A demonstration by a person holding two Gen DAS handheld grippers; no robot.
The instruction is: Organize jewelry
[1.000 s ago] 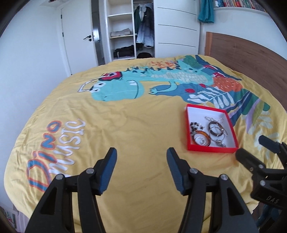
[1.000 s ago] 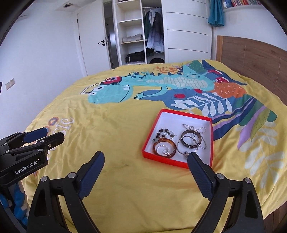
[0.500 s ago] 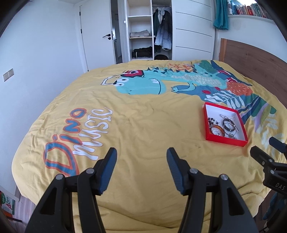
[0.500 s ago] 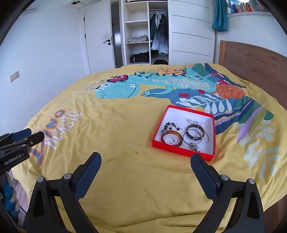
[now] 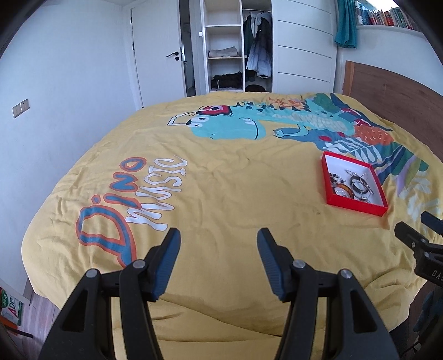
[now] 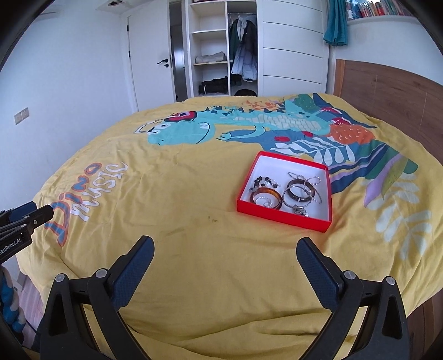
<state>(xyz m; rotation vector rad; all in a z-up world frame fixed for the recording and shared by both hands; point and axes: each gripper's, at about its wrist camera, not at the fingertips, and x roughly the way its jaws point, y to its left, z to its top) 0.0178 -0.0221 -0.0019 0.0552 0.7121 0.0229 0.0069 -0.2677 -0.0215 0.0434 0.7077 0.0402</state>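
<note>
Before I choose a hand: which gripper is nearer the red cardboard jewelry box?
Right. The right gripper faces the red cardboard jewelry box; the left gripper is off to its side.

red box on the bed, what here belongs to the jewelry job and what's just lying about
Job: red box; bangles, amber bracelet, bead bracelet and chain inside it; left gripper and right gripper, both empty.

Lying about: dinosaur bedspread, open wardrobe, books.

left wrist: bed foot, facing wardrobe | right wrist: nearer red box [image 6: 285, 218] | shared: bedspread [image 5: 221, 180]
</note>
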